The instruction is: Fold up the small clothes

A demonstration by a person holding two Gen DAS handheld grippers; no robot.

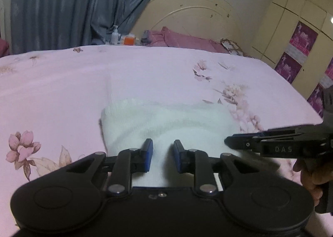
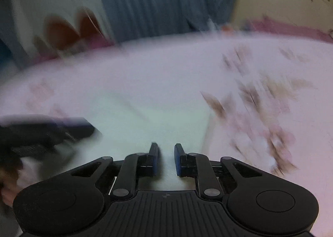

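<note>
**Desk:** Hovering over what, exactly?

**Operator:** My left tool (image 1: 163, 154) hangs over the near end of a white garment (image 1: 166, 120) that lies flat on a bed (image 1: 62, 82) with a pink flowered sheet. Its blue pads (image 1: 148, 153) stand a narrow gap apart. I see white cloth through the gap, but nothing is pinched between them.

**Desk:** And the other one?

**Operator:** My right tool (image 2: 165, 156) is angled down over the same garment, towards its right side. Its jaws are also slightly parted, with only cloth showing behind the gap. That picture is badly smeared. From the left camera the right tool comes in side-on, with its tip at the garment's right edge. I cannot tell from that angle whether it touches the cloth. A hand (image 1: 310, 176) grips its handle at the frame's edge.

**Desk:** What surrounds the garment?

**Operator:** Printed blossoms (image 1: 239, 99) run just beside its right edge, and another bloom (image 1: 21, 149) sits well to its left. Beyond it, at the far end of the bed, are pink pillows (image 1: 187, 39) and a cream arched headboard (image 1: 193, 14). A few bottles (image 1: 114, 35) stand left of the pillows, and a grey-blue curtain (image 1: 62, 8) hangs behind them. A cream wardrobe (image 1: 291, 18) with pink posters stands beyond the garment on the right.
</note>
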